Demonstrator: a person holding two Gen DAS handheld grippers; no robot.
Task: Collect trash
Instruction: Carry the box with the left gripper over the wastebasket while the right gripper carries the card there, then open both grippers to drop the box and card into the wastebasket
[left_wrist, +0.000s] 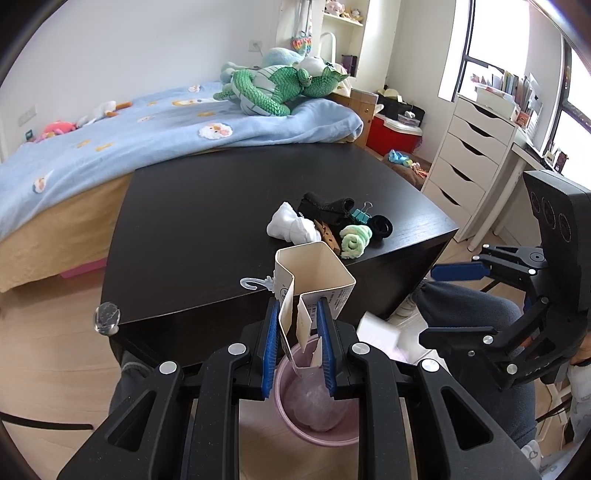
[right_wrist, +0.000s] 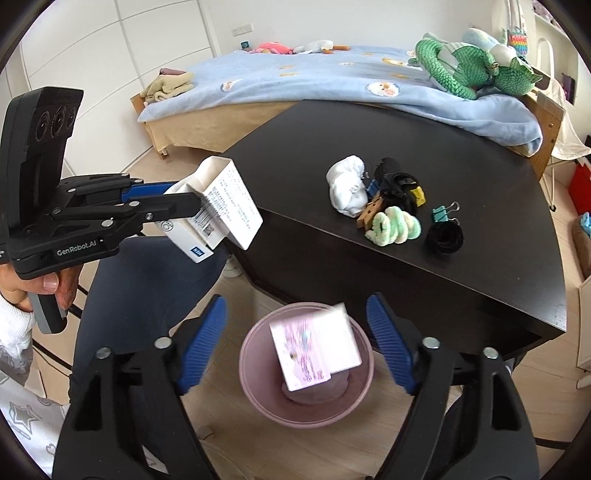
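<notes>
The left tool (left_wrist: 295, 343) pinched a light, crushable carton (left_wrist: 314, 280) by its flap. The right tool (right_wrist: 295, 345) stood spread above the pink bin (right_wrist: 255, 391), a small box (right_wrist: 317, 347) loose between its fingers.

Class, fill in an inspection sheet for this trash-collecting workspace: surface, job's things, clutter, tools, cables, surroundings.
Surface: black table, items grouped near one corner.
Job's things: pink bin on the floor by the table; blurred pink-printed box over its mouth, gripped by nothing; opened white carton.
Clutter: white cloth, green roll, binder clip, clothespin, black band.
Tools: left tool shut on the white carton; right tool open above the bin.
Cables: nothing seen.
Surroundings: bed with blue blanket, green plush, white drawers.
</notes>
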